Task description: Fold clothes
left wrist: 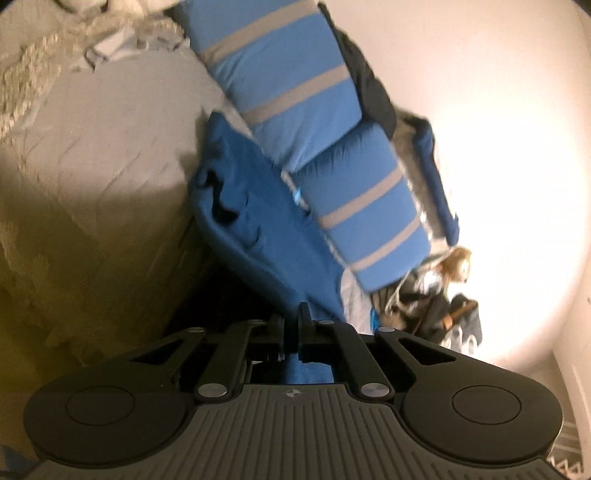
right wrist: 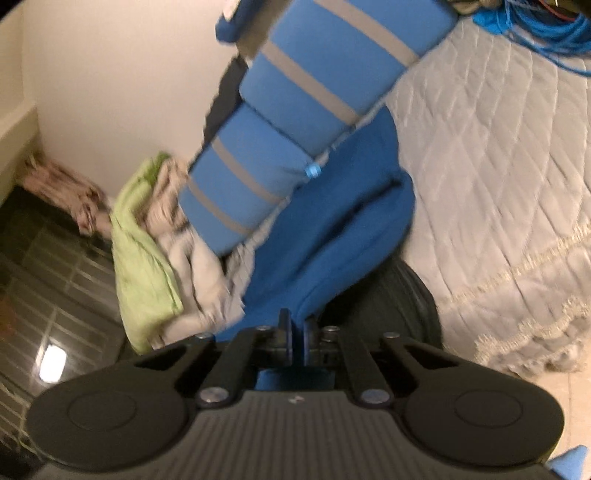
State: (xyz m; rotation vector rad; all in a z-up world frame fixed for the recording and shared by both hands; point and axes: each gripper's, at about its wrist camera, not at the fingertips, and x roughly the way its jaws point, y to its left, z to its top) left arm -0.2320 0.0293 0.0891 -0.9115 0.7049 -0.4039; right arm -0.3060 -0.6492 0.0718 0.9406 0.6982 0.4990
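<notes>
A dark blue garment (left wrist: 251, 206) with light blue, grey-striped parts (left wrist: 295, 74) hangs lifted over the edge of a bed. In the left wrist view my left gripper (left wrist: 293, 325) is shut on a fold of the dark blue cloth, which runs between the fingers and down behind them. The right wrist view shows the same garment (right wrist: 332, 221) and its striped parts (right wrist: 314, 92). There my right gripper (right wrist: 297, 328) is shut on another edge of the dark blue cloth. Both views are blurred and tilted.
A grey quilted bedcover (left wrist: 110, 129) (right wrist: 498, 166) lies beside the garment. Against the pale wall sit a green cloth (right wrist: 144, 240) on pale laundry (right wrist: 207, 280) and a mixed clothes pile (left wrist: 424, 295). Blue cord (right wrist: 535, 22) lies on the bed; dark tiled floor (right wrist: 55, 258) lies below.
</notes>
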